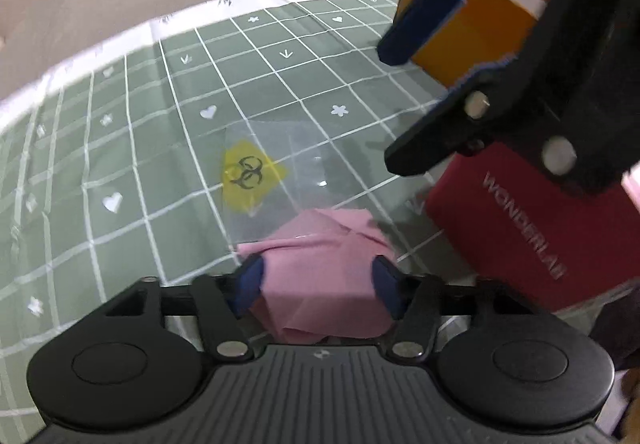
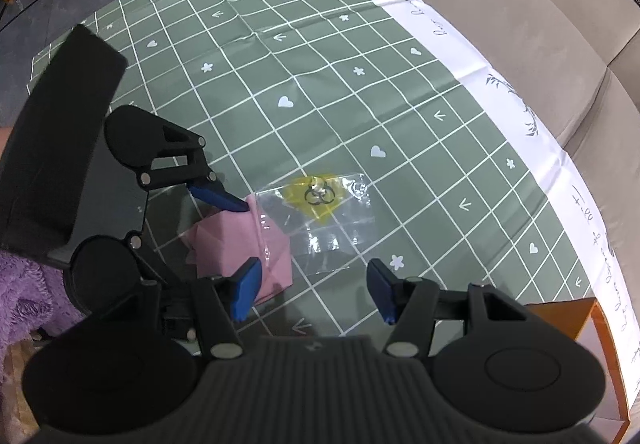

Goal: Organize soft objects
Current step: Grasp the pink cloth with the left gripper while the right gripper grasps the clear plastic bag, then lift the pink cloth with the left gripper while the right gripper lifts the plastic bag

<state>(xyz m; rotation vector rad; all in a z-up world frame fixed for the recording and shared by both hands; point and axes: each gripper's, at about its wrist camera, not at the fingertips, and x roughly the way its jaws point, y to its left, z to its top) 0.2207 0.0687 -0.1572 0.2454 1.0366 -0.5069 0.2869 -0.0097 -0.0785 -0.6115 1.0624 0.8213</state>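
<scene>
A folded pink cloth [image 1: 320,268] [image 2: 236,244] lies on the green checked mat [image 1: 140,164]. Its far end overlaps the mouth of a clear plastic bag [image 1: 280,172] [image 2: 324,212] that bears a yellow biohazard mark. My left gripper [image 1: 318,280] is shut on the cloth, a blue pad pressing on each side. In the right wrist view one of its blue fingers [image 2: 218,196] touches the cloth's far corner; the other is hidden. My right gripper [image 2: 313,290] [image 1: 394,106] hangs open over bare mat just right of the cloth, near the bag, with nothing between its pads.
A red box lettered WONDERLAB [image 1: 520,224] and an orange box [image 1: 472,32] [image 2: 576,320] stand at the mat's edge beside the right gripper. A beige sofa [image 1: 100,4] [image 2: 520,24] borders the far side. Purple fuzzy fabric [image 2: 24,284] shows at the left.
</scene>
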